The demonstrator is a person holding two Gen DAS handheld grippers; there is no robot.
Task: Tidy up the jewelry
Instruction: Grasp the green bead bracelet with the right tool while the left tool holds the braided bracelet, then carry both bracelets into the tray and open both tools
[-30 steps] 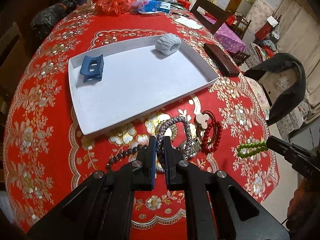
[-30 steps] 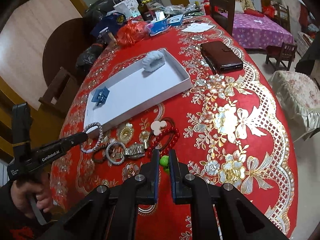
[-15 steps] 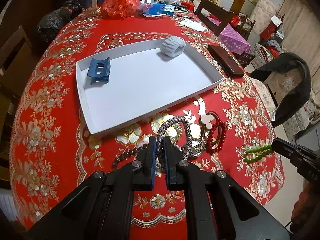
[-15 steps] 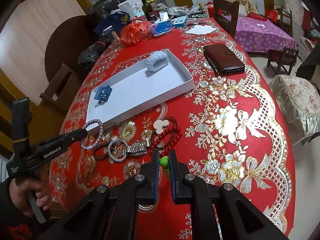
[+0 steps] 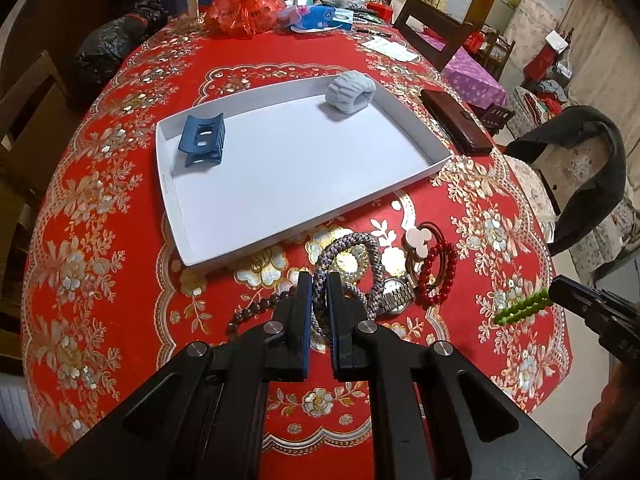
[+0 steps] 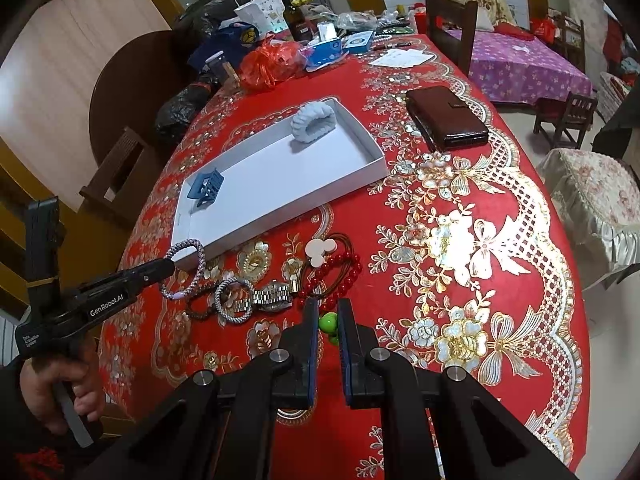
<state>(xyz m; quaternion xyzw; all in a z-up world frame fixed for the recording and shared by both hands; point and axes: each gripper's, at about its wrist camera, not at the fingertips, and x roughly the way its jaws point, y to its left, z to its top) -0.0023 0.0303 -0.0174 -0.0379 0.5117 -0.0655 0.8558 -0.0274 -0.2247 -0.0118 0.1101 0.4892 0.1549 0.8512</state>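
The table [image 5: 132, 80], under a red cloth patterned in gold and white flowers, carries everything. Its far end is crowded with bags, a bottle and packets; a dark brown wallet [image 6: 446, 118] lies near the right edge.

A shallow white tray [image 5: 280, 168] sits toward the middle of the table, set at an angle to its edges. Inside, a pale grey fabric scrunchie [image 5: 351, 91] lies in the tray's far right corner and a blue claw hair clip [image 5: 202, 140] in its far left corner. The rest of the tray floor is bare.

Between the tray's near wall and the near edge of the table lies a loose cluster: a metal-band wristwatch [image 6: 272, 296], a red bead bracelet [image 5: 438, 274], a brown cord with a white mouse-shaped charm [image 5: 416, 238], a dark bead string [image 5: 250, 312] and a small silver braided ring [image 6: 234, 302].

The left gripper [image 5: 319, 312] is clamped on a grey-and-lilac braided bracelet [image 5: 346, 246], which hangs raised just beside the tray's near left corner in the right wrist view. The right gripper [image 6: 329, 332] is clamped on a green bead bracelet [image 5: 522, 309], held above the near right part of the table, well apart from the tray. A hand [image 6: 52, 392] grips the left gripper's handle.
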